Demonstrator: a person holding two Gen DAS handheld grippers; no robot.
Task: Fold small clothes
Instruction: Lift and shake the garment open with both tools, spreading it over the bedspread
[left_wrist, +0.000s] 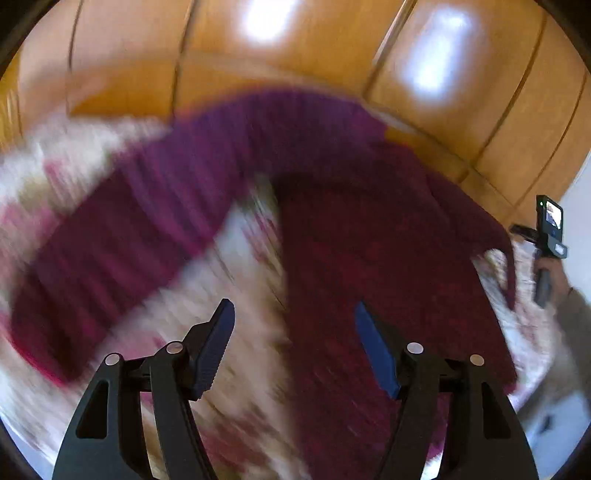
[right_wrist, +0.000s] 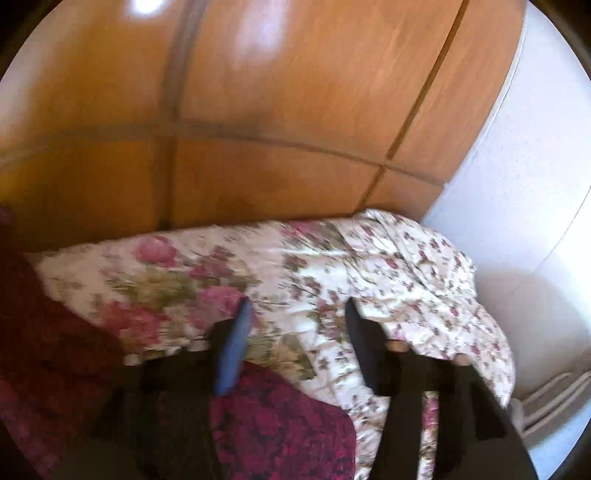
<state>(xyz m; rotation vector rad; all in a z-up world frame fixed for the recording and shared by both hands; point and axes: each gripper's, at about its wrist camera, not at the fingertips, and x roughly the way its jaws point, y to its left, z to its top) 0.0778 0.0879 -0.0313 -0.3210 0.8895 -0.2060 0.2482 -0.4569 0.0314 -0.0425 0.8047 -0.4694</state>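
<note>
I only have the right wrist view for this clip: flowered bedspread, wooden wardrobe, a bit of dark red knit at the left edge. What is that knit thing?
Observer: A dark red sweater lying on the bedspread, one ribbed sleeve stretched out to the left in the left wrist view.
Operator: Is the left hand-held gripper holding it?
Observer: No. The left hand-held gripper is open above the sweater's body, nothing between its fingers.
Operator: Is my side visible from there?
Observer: Yes, the right hand-held gripper's handle shows at the far right edge, gripped by a hand, beyond the sweater's other sleeve.
</note>
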